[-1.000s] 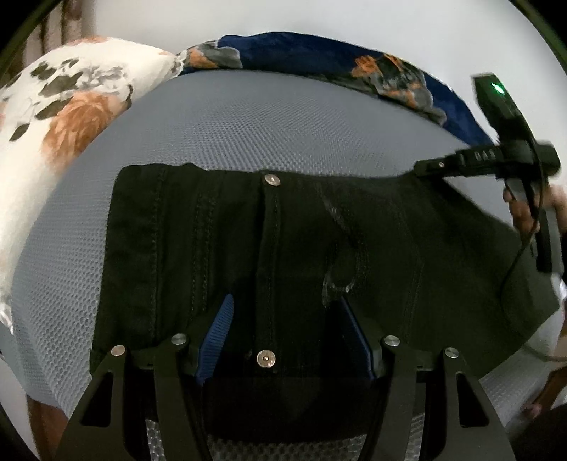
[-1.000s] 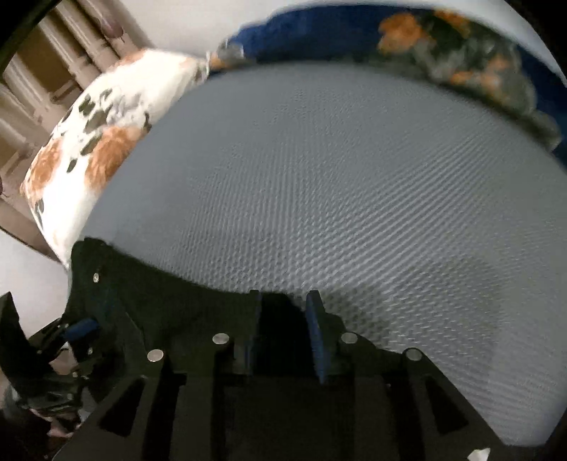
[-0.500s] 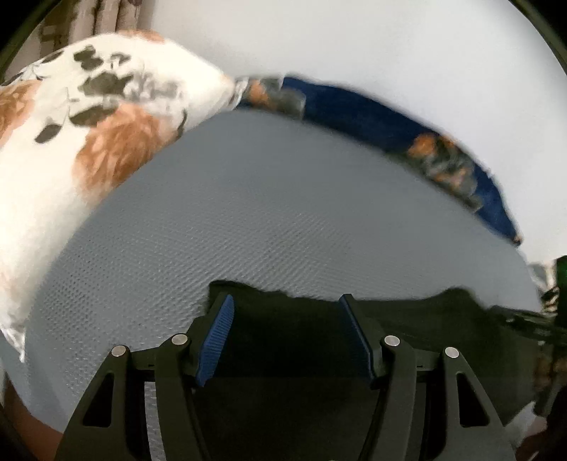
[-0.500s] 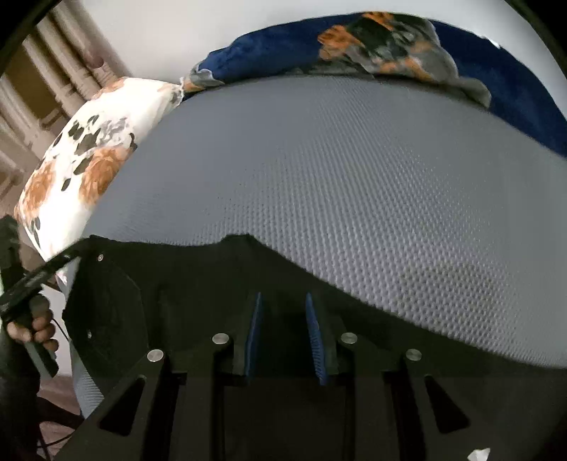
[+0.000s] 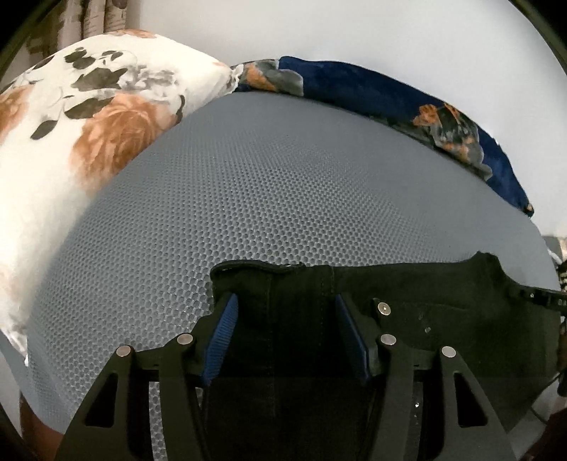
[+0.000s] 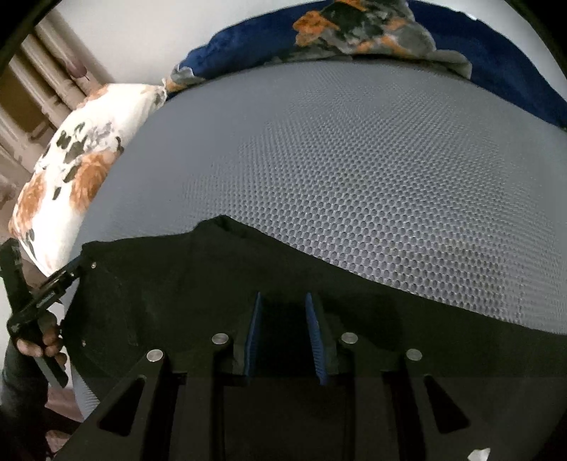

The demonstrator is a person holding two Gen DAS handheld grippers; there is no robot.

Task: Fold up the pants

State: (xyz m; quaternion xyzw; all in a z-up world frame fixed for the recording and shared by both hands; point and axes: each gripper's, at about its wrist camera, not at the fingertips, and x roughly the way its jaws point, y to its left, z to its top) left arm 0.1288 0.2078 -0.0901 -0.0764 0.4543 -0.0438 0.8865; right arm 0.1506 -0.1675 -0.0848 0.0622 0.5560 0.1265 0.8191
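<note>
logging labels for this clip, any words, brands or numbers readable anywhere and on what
None can be read.
left gripper: a pale mark on its side, seen from the right wrist view, too small and blurred to read.
black pants: rivets only, no tag or print in view.
floral pillow and navy floral blanket: pattern only.

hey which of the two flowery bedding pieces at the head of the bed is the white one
The pillow at the left: white cloth with orange roses and dark leaves. The other, the blanket along the far edge of the grey mattress, is navy blue.
</note>
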